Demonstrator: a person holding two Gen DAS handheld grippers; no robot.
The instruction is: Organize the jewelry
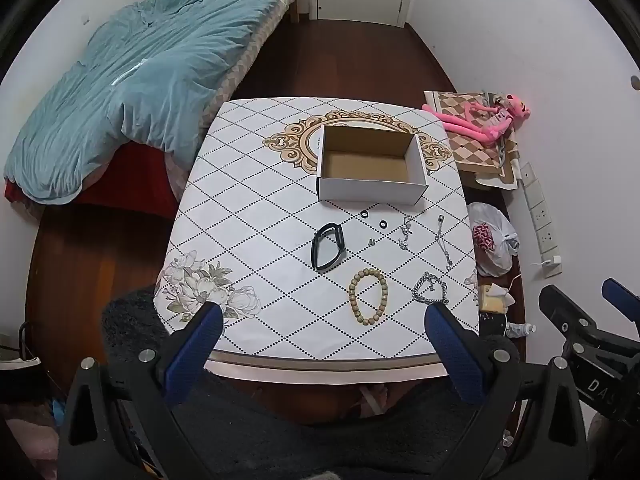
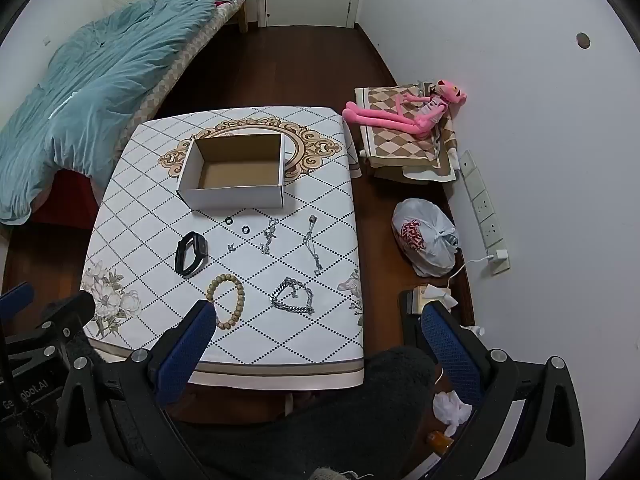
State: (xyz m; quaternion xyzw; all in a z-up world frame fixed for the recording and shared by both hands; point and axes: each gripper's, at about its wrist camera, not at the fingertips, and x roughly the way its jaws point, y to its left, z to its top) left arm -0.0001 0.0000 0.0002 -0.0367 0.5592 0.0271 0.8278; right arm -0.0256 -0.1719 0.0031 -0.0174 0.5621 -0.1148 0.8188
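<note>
An empty white cardboard box [image 1: 370, 166] [image 2: 234, 172] stands open at the far middle of the table [image 1: 248, 220] [image 2: 132, 208]. In front of it lie a black watch [image 1: 328, 247] [image 2: 190, 253], two small black rings [image 1: 363, 215] [image 2: 229, 221], a tiny earring [image 1: 371, 241], two thin silver chains [image 1: 405, 233] [image 1: 443, 240], a wooden bead bracelet [image 1: 369, 295] [image 2: 227, 295] and a heavy silver chain bracelet [image 1: 431, 288] [image 2: 292, 295]. My left gripper [image 1: 324, 320] hangs open above the table's near edge. My right gripper [image 2: 320, 320] is open too, holding nothing.
A bed with a blue quilt [image 1: 132, 80] lies left of the table. On the right stand a low stand with a pink plush toy [image 2: 404, 114], a tied plastic bag [image 2: 426, 240], a power strip [image 2: 480, 200] and crumpled tissues [image 2: 450, 406] on the floor.
</note>
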